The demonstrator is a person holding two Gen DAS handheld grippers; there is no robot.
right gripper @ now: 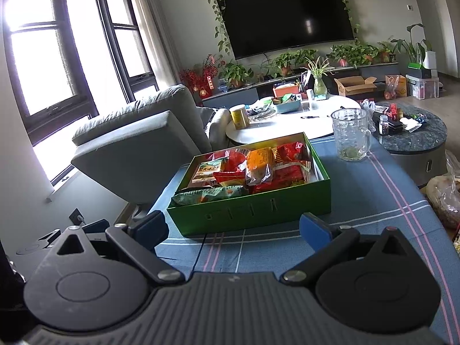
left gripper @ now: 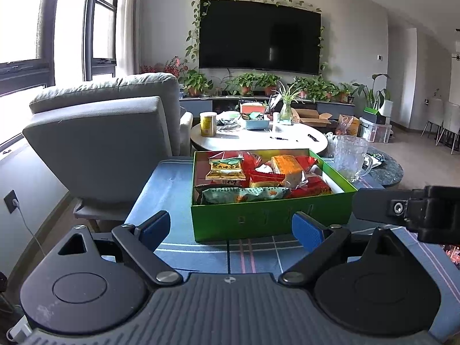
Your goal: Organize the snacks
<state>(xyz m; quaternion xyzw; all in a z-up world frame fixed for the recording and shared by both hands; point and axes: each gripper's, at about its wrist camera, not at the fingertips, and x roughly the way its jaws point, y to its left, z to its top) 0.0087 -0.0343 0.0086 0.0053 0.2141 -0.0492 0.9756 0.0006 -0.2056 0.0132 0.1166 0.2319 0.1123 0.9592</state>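
A green box (left gripper: 270, 218) stands on the blue checked tablecloth (left gripper: 253, 258), filled with several snack packets in red, orange, yellow and green wrappers (left gripper: 258, 178). My left gripper (left gripper: 230, 230) is open and empty just in front of the box's near wall. The right gripper's black body (left gripper: 417, 210) shows at the right edge of the left wrist view. In the right wrist view the same box (right gripper: 253, 210) and its snacks (right gripper: 258, 169) sit ahead, and my right gripper (right gripper: 233, 230) is open and empty in front of it.
A clear glass mug (right gripper: 350, 135) stands on the cloth behind the box to the right. A grey armchair (left gripper: 109, 132) is at the left. A white round table (right gripper: 287, 123) with a yellow can (right gripper: 240, 116) and a dark round table (right gripper: 414, 141) lie beyond.
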